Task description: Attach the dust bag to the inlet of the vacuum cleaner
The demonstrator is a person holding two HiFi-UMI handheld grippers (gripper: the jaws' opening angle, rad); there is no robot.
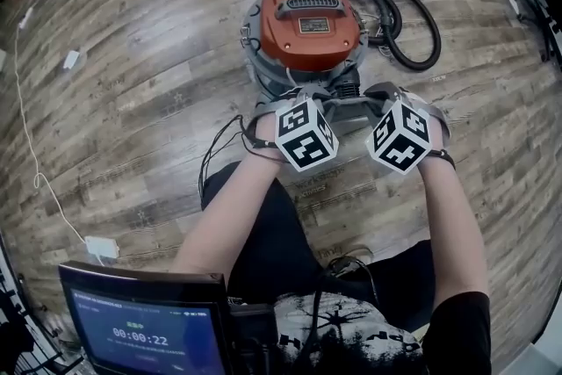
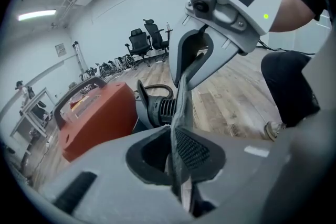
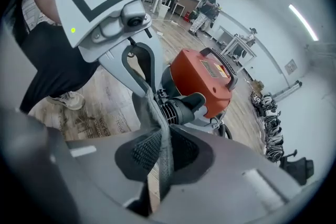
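Okay, left gripper (image 1: 305,101) has its jaws clamped on one edge of the grey dust bag (image 1: 348,107), fabric pinched flat between the pads. Right gripper (image 1: 387,101) is likewise closed on the opposite edge. The bag hangs stretched between them, just in front of the black ribbed inlet (image 1: 349,86) of the orange-topped vacuum cleaner (image 1: 307,22); can't tell if bag and inlet touch. In the head view the vacuum sits at 12 o'clock from the grippers, on the wood floor (image 1: 149,101). Black hose (image 1: 420,31) coils at 2 o'clock. Screen (image 1: 145,334) at 7 o'clock.
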